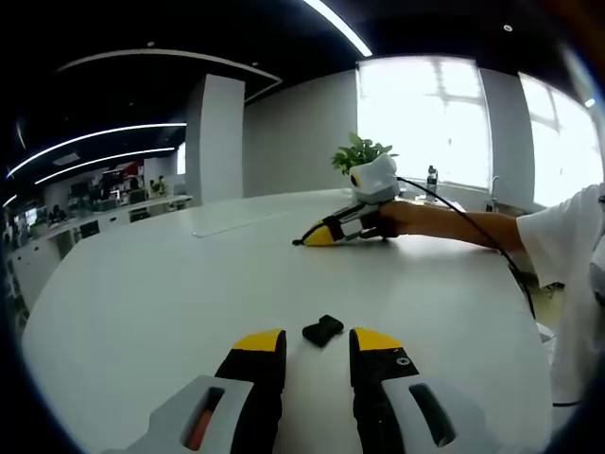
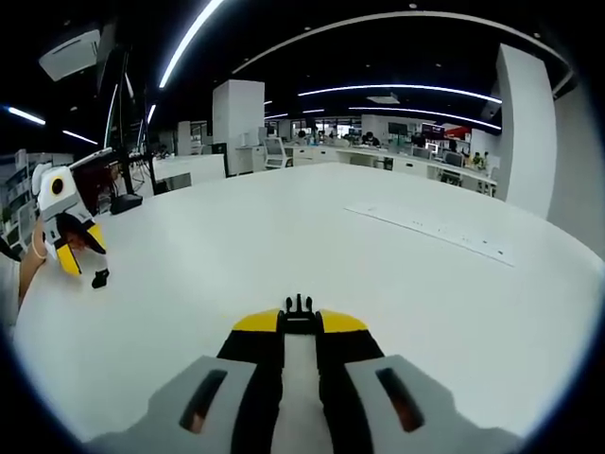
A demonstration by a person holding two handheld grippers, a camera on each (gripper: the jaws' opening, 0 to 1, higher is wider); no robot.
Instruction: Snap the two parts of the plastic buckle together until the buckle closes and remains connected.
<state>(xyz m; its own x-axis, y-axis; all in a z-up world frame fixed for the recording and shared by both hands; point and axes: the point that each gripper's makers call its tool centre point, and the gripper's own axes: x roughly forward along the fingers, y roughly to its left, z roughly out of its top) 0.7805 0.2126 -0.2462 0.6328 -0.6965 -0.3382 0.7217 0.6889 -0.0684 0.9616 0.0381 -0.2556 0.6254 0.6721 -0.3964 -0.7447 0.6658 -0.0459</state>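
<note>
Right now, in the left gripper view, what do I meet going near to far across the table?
Left gripper → black buckle part on the white table → right gripper → potted plant → bottle.

Two cameras sit low over one white worktop (image 1: pixel 142 312) and face each other.

The left gripper view looks toward bright windows, with the right tongs (image 1: pixel 307 239) far off in the middle. The right gripper view looks toward the office, with the left tongs (image 2: pixel 80 255) far off at the left edge. Both share the worktop between them.
</note>
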